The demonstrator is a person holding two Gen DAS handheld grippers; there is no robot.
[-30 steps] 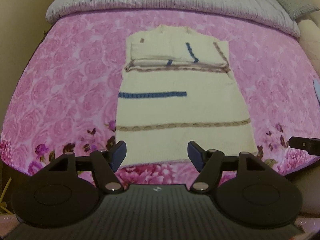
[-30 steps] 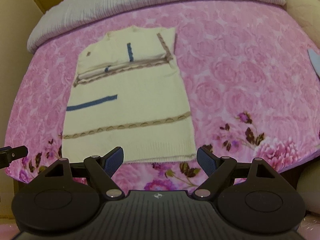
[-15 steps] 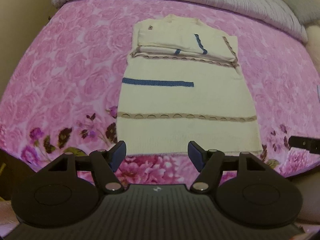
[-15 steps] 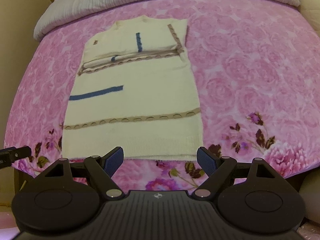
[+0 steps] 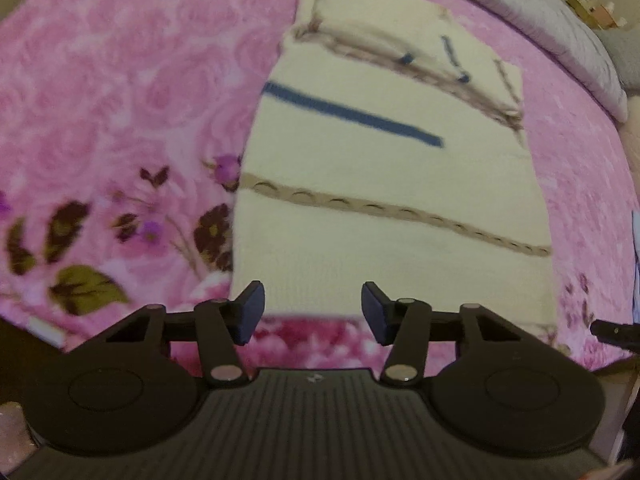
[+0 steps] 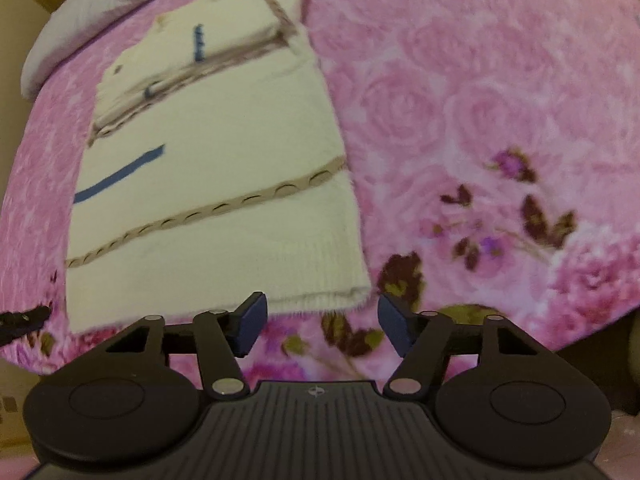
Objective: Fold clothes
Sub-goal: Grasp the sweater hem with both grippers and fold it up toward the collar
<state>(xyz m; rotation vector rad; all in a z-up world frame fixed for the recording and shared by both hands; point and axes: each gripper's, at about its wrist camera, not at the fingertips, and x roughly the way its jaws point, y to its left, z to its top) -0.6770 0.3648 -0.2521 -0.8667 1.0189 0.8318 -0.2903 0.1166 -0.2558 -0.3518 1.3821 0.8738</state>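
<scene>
A cream knitted sweater (image 5: 392, 184) with a blue stripe and tan bands lies flat on the pink bed, its sleeves folded across the chest at the far end. In the left wrist view my left gripper (image 5: 313, 312) is open, hovering right at the near left corner of the hem. The same sweater (image 6: 216, 200) fills the left half of the right wrist view. My right gripper (image 6: 320, 320) is open too, its jaws straddling the near right hem corner. Neither holds any cloth.
A pink rose-patterned bedspread (image 5: 120, 100) covers the bed, with dark flower prints near the front edge (image 6: 532, 216). A grey quilt (image 5: 560, 28) lies rolled along the far side. The other gripper's tip shows at each view's edge (image 5: 616, 330) (image 6: 24, 316).
Both grippers have come forward and down toward the sweater's hem, each drifting outward to its own corner. The sweater has not moved. Both stay open.
</scene>
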